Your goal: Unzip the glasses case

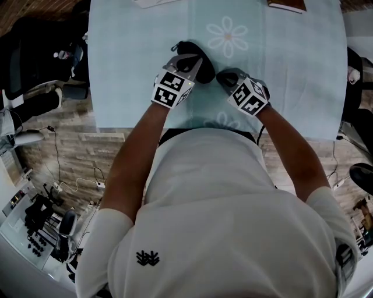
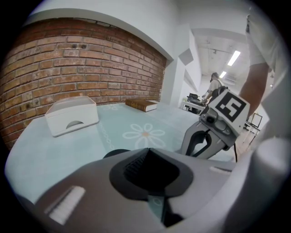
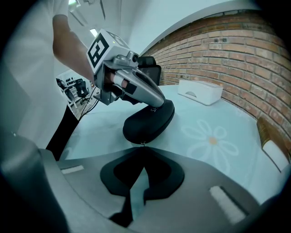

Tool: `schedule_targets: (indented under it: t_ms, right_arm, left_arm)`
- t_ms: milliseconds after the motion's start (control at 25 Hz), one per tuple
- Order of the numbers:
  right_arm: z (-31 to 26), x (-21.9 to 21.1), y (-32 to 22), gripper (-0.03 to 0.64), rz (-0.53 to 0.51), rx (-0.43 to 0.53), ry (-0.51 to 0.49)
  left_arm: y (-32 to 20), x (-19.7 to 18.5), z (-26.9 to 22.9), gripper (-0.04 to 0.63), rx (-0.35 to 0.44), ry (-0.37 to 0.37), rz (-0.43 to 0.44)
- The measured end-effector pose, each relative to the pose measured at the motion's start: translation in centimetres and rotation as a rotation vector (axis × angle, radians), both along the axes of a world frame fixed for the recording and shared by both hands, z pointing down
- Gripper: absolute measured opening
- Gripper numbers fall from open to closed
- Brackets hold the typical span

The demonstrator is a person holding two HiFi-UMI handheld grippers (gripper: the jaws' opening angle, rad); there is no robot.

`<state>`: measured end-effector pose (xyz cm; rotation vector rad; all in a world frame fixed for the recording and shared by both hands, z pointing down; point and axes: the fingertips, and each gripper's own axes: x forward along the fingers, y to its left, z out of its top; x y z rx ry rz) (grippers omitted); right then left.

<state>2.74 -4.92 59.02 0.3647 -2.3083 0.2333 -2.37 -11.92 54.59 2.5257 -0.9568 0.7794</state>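
A black oval glasses case (image 1: 201, 65) lies on the pale blue flowered tablecloth (image 1: 291, 70), close to the near edge. In the right gripper view the case (image 3: 148, 122) sits just beyond my jaws, its small metal zip pull (image 3: 143, 143) at their tips. My right gripper (image 3: 142, 148) is shut on that pull, at the case's right end (image 1: 222, 75). My left gripper (image 3: 159, 106) lies shut on top of the case, pressing on its lid (image 1: 193, 60). In the left gripper view only a dark sliver of the case (image 2: 113, 154) shows past the jaws.
A white box (image 2: 72, 119) stands at the far side by the brick wall, with a brown book (image 2: 142, 105) beyond it on the table's far edge (image 1: 287, 4). Dark chairs (image 1: 35, 64) flank the table. A person (image 2: 213, 84) stands far off.
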Motion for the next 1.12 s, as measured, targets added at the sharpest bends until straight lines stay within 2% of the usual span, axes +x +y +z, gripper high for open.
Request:
schedule_targets:
  t_ms: [1120]
  right_arm:
    - [-0.1, -0.2, -3.9, 0.0, -0.178, 0.044, 0.059]
  left_arm:
    - [0.0, 0.4, -0.1, 0.052, -0.01, 0.029, 0.001]
